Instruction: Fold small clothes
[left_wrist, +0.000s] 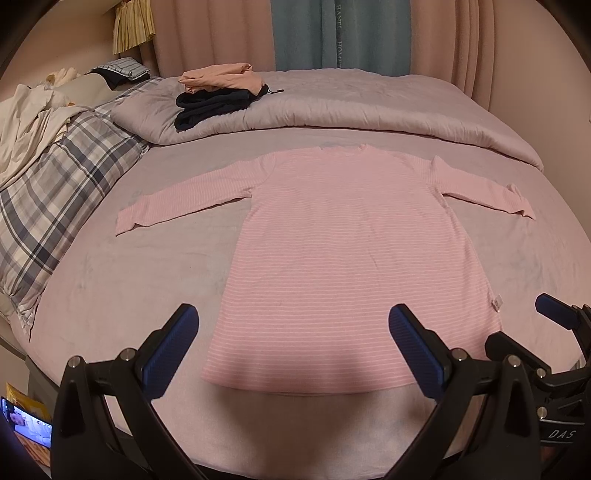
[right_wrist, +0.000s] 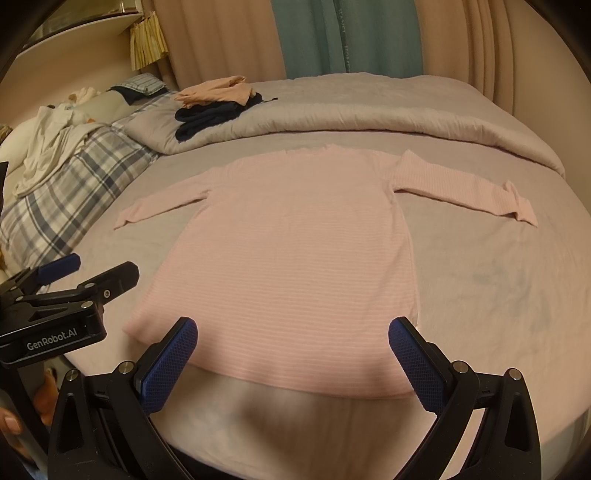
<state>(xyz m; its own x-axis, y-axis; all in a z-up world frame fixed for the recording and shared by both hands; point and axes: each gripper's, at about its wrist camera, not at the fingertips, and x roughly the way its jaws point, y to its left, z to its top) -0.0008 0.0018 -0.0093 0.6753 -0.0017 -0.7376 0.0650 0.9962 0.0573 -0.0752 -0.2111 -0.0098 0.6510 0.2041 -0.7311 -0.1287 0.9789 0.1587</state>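
Observation:
A pink striped long-sleeved top lies flat on the bed, collar away from me, both sleeves spread out to the sides. It also shows in the right wrist view. My left gripper is open and empty, hovering above the hem at the near bed edge. My right gripper is open and empty too, above the hem's right part. Each gripper shows in the other's view: the right one at the far right, the left one at the far left.
A folded grey duvet lies across the back of the bed, with a stack of peach and dark folded clothes on it. Plaid pillows and loose white cloth lie at the left. Curtains hang behind. A phone sits low left.

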